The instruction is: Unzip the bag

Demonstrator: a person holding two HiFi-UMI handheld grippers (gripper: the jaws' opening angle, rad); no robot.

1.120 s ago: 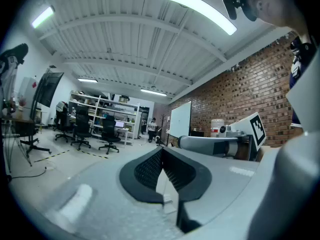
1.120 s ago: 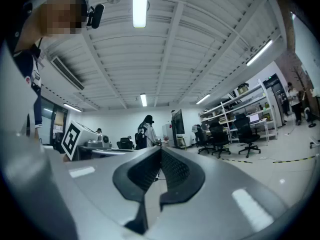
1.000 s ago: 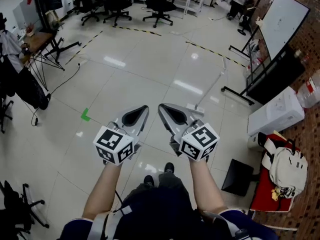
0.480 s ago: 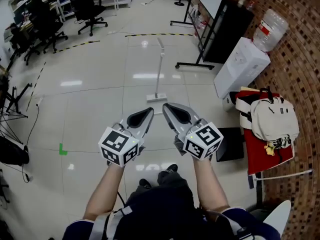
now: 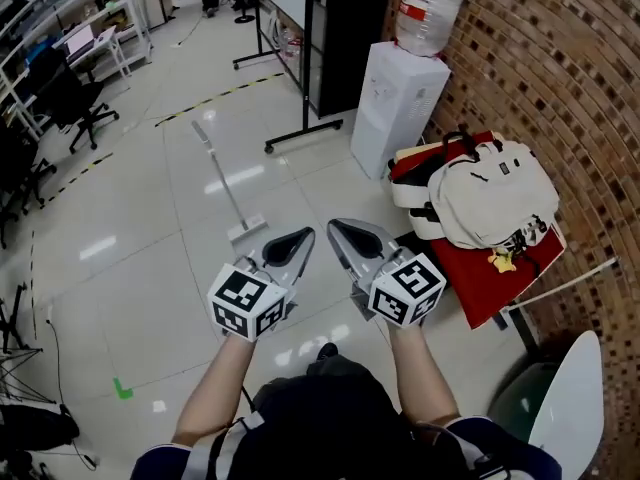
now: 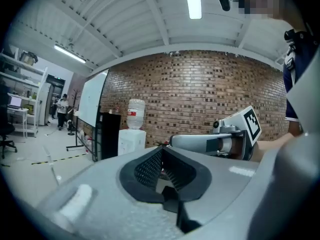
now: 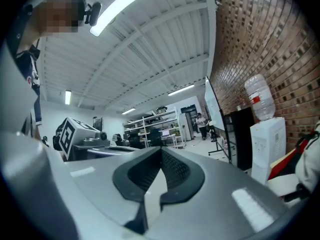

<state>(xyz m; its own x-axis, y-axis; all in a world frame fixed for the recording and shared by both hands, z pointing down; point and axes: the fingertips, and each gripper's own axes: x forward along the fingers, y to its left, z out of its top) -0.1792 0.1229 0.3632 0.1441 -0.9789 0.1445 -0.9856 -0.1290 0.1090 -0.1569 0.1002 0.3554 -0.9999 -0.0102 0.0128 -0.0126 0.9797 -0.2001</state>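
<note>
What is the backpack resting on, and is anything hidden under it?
The white backpack lies on a red-covered surface next to the brick wall. The part of that surface directly beneath the backpack is covered, so anything there cannot be seen.

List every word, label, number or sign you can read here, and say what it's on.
No text is readable.
Red label on the water bottle: too small to read.
Dark patch on the white backpack: too small to read.
Cubes on the left gripper and right gripper: square marker patterns only, no letters.
</note>
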